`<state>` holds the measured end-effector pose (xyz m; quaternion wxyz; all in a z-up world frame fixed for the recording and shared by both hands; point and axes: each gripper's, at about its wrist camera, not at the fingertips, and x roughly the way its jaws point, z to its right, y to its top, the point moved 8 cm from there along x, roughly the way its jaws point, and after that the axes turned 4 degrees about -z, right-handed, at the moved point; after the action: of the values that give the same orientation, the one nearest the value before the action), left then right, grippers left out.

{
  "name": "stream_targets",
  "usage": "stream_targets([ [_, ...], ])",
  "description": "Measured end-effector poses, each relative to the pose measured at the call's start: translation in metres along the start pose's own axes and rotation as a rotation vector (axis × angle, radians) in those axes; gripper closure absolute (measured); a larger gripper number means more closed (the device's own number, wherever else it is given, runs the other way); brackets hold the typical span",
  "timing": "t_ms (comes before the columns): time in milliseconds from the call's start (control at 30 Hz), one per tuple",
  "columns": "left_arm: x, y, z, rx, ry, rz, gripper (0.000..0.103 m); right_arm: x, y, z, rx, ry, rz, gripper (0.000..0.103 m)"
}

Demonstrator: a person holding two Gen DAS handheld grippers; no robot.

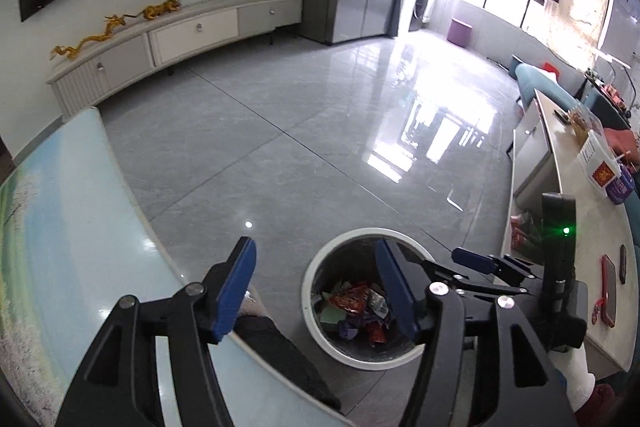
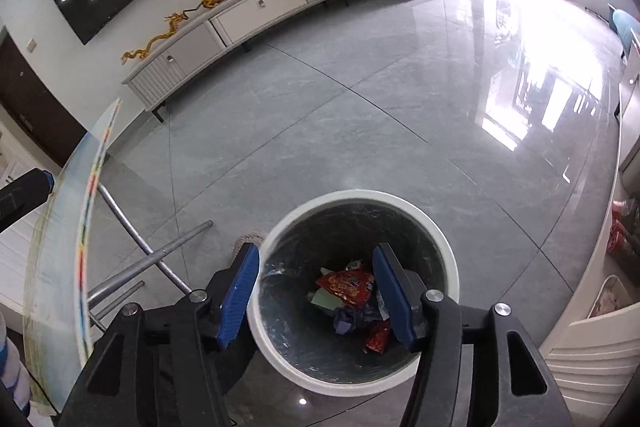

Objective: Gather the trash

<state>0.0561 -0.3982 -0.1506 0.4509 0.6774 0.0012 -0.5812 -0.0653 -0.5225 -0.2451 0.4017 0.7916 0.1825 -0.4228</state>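
A round white-rimmed trash bin (image 1: 316,267) stands on the grey tile floor and holds several wrappers (image 1: 356,307), red, green and purple. It also shows in the right wrist view (image 2: 448,251) with the wrappers (image 2: 348,287) inside. My left gripper (image 1: 316,287) is open and empty, above the table edge beside the bin. My right gripper (image 2: 316,291) is open and empty, directly over the bin's mouth. The right gripper also shows in the left wrist view (image 1: 480,263), over the bin's right side.
A glass-topped table (image 1: 80,227) with a landscape print is at the left; its metal legs (image 2: 160,255) show beside the bin. A long white counter (image 1: 580,227) at the right carries a red phone (image 1: 609,289) and boxes. A TV cabinet (image 1: 180,39) lines the far wall.
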Motion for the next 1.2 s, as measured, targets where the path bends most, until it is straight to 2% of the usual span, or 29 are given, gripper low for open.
stream_targets([
  [100,-0.036,-0.004,-0.035,-0.06,0.084,0.077,0.028,-0.017,0.009,-0.041,-0.08,0.025,0.043,0.036],
  [233,-0.081,-0.019,-0.082,-0.142,0.224,0.152,0.023,-0.037,0.014,-0.104,-0.203,0.075,0.092,0.028],
  [500,-0.176,-0.064,-0.173,-0.322,0.451,0.269,0.021,-0.069,0.007,-0.219,-0.407,0.149,0.189,0.014],
  [567,-0.201,-0.075,-0.193,-0.348,0.52,0.307,0.021,-0.077,0.007,-0.241,-0.435,0.154,0.218,0.002],
  [667,-0.236,-0.091,-0.218,-0.391,0.597,0.357,0.016,-0.087,0.007,-0.273,-0.471,0.161,0.259,0.0],
  [733,-0.257,-0.103,-0.233,-0.422,0.652,0.387,0.004,-0.089,0.006,-0.292,-0.496,0.154,0.272,0.0],
  [833,-0.284,-0.121,-0.249,-0.476,0.73,0.436,0.0,-0.089,0.006,-0.315,-0.516,0.146,0.294,0.0],
  [1000,-0.308,-0.142,-0.268,-0.542,0.802,0.447,0.0,-0.09,0.005,-0.337,-0.523,0.122,0.33,0.0],
  [1200,-0.316,-0.153,-0.282,-0.585,0.806,0.466,0.0,-0.089,0.01,-0.336,-0.518,0.071,0.363,0.0],
])
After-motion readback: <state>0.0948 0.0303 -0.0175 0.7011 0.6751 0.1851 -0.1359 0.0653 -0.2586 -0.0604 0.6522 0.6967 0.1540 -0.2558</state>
